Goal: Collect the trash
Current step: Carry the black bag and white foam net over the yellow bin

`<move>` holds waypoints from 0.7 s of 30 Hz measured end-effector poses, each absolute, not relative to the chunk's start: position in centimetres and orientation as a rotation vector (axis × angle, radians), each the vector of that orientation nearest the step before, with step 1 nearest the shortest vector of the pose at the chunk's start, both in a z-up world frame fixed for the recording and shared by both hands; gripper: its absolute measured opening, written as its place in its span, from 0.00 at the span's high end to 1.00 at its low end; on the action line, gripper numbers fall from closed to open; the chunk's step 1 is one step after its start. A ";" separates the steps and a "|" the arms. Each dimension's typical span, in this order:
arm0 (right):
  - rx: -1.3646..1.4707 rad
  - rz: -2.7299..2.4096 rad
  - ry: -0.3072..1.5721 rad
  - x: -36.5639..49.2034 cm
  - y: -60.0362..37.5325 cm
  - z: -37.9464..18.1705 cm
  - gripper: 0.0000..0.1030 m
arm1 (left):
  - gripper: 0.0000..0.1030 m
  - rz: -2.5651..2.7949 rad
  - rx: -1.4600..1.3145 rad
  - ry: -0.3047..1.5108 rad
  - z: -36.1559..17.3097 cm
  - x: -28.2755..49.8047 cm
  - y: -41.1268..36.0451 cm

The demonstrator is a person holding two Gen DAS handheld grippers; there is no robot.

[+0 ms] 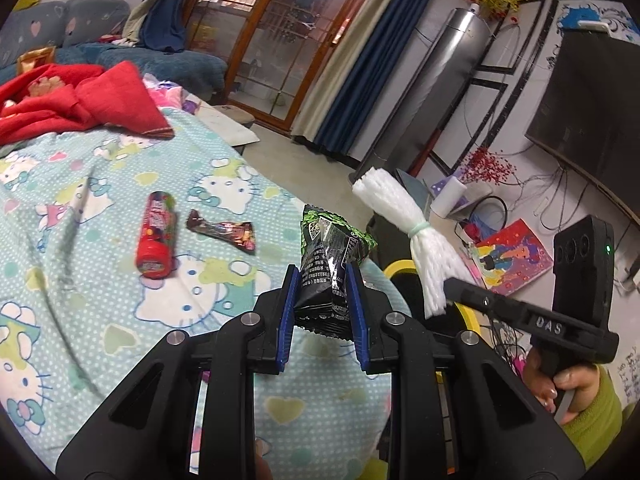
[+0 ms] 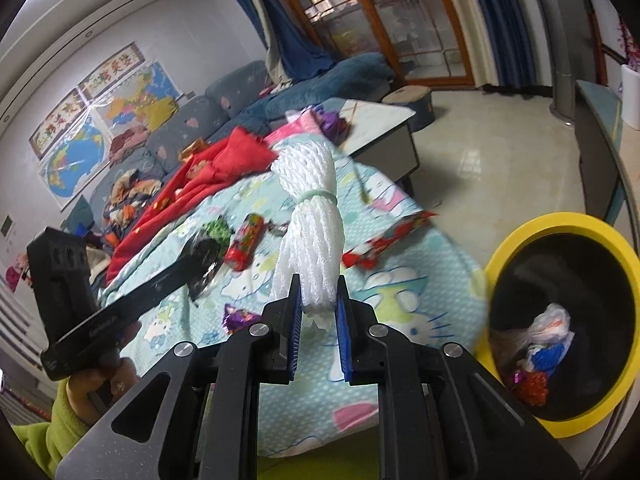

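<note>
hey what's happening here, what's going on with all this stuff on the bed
A person is collecting trash with a gripper in each hand. The left gripper is shut on a black and green wrapper; the right gripper is shut on a white foam net. A yellow-rimmed bin, already holding some trash, stands beside the bed. A red tube and a dark candy wrapper lie on the blanket.

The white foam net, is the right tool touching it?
Touching. The right wrist view shows the right tool with both blue pads pressed against the white foam net.
</note>
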State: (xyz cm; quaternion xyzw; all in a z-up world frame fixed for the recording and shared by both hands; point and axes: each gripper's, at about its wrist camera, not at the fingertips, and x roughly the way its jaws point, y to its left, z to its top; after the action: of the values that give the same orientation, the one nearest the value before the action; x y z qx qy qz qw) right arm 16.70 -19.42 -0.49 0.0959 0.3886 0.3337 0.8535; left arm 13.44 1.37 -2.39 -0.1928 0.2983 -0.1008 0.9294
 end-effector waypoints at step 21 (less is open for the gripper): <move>0.242 0.447 0.673 17.8 -27.5 0.1 0.85 | 0.83 -0.349 -0.240 0.614 -1.5 14.9 -7.5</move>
State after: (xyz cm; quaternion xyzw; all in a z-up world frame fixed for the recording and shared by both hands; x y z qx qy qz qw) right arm 17.84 -27.54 0.10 0.1175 0.3265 0.2167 0.9125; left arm 14.90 -7.52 -1.48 -0.1173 0.2999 -0.1705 0.9313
